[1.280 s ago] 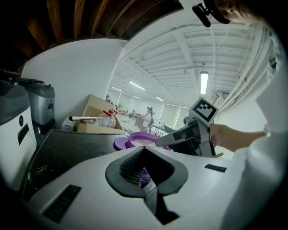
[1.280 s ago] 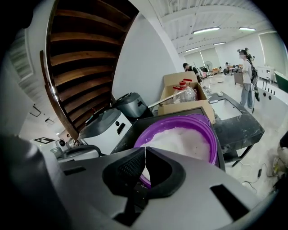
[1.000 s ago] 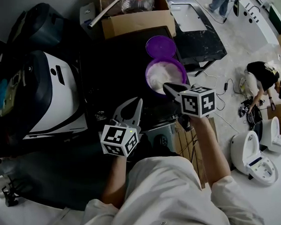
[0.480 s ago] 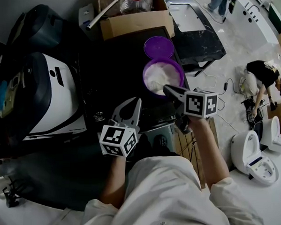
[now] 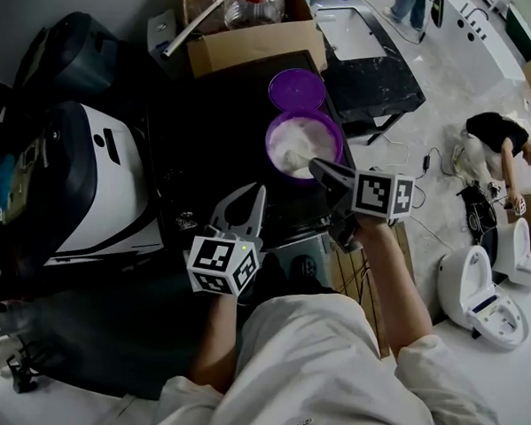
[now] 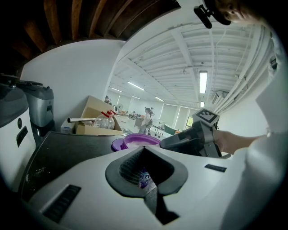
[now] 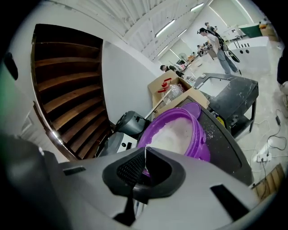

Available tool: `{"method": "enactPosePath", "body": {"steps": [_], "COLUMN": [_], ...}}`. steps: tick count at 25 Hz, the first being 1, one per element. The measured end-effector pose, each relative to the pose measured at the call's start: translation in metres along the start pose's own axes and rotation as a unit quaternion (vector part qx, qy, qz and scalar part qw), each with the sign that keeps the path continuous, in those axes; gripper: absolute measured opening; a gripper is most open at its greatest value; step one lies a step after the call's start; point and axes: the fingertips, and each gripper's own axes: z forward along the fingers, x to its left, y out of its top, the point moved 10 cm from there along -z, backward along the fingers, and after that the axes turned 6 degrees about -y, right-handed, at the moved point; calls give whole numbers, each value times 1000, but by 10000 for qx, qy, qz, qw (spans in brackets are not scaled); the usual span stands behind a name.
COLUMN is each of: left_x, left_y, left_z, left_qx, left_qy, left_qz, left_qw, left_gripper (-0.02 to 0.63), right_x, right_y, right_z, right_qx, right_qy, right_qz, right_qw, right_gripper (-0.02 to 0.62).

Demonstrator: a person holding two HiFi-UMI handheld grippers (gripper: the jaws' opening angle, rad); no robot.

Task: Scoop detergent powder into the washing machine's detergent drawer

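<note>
A purple tub [image 5: 302, 145] full of white detergent powder stands on the dark tabletop [image 5: 207, 142], with its purple lid [image 5: 297, 90] lying just behind it. My right gripper [image 5: 316, 165] is at the tub's near rim, shut on a thin white scoop whose end lies in the powder. The right gripper view shows the tub [image 7: 180, 132] right past my right gripper [image 7: 139, 188], with a thin white edge pinched between the jaws. My left gripper [image 5: 259, 193] hovers over the table's front edge, left of the tub, shut and holding nothing [image 6: 148, 191].
A white and dark appliance [image 5: 98, 181] stands at the left. A cardboard box [image 5: 253, 33] with a plastic bottle [image 5: 254, 2] sits at the table's back. A grey workbench [image 5: 371, 62] is behind right. A person [image 5: 500, 148] crouches on the floor near white toilets [image 5: 474, 289].
The right gripper has shifted slightly toward the tub's near rim. The left gripper has stayed in place. The person on the floor has bent further over.
</note>
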Motion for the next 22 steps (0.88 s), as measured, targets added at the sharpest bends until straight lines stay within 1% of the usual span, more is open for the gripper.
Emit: {"method": "enactPosePath", "body": {"steps": [6, 12, 18, 22], "left_x": [-5, -11, -24, -32], "left_y": [2, 3, 4, 3], "left_z": [1, 2, 2, -3], "left_qx": [-16, -24, -88, -142], "left_qy": [18, 50, 129, 248], "left_qz": [37, 55, 88, 97], "left_qw": [10000, 10000, 9998, 9995], "left_gripper": [12, 12, 12, 12], "right_x": [-5, -9, -21, -24], "right_y": [2, 2, 3, 2], "right_z": [-7, -13, -21, -25], "right_qx": [-190, -395, -607, -643], "right_qy": [40, 279, 463, 579], "right_qz": [348, 772, 1381, 1540], "right_qw": [9992, 9958, 9875, 9843], "right_gripper": [11, 11, 11, 11]}}
